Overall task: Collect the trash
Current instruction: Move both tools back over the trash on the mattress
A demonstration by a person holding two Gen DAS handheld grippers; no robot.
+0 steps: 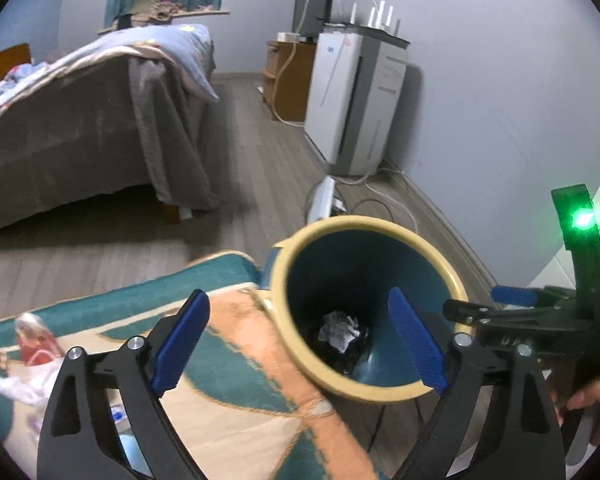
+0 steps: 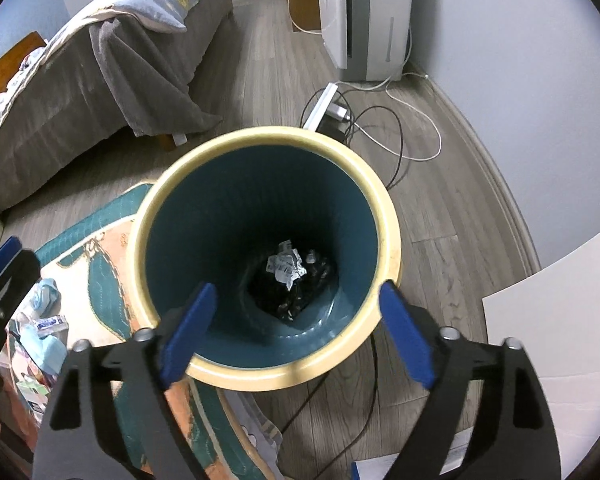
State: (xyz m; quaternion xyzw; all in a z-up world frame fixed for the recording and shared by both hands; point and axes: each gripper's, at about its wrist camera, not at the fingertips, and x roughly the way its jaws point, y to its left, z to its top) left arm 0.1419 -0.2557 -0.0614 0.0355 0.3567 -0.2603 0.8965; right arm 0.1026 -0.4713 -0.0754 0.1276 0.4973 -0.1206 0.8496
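Note:
A teal waste bin with a cream rim stands on the floor by the rug's edge. At its bottom lie crumpled white paper and dark wrappers. My left gripper is open above the bin's near left rim, with nothing between its blue pads. My right gripper is open straight over the bin's mouth, also empty. In the left wrist view the right gripper shows at the right edge with a green light on it.
A patterned teal and orange rug lies left of the bin, with small packets and tissue on it. A bed, a white air purifier, a power strip with cables and a white panel surround the spot.

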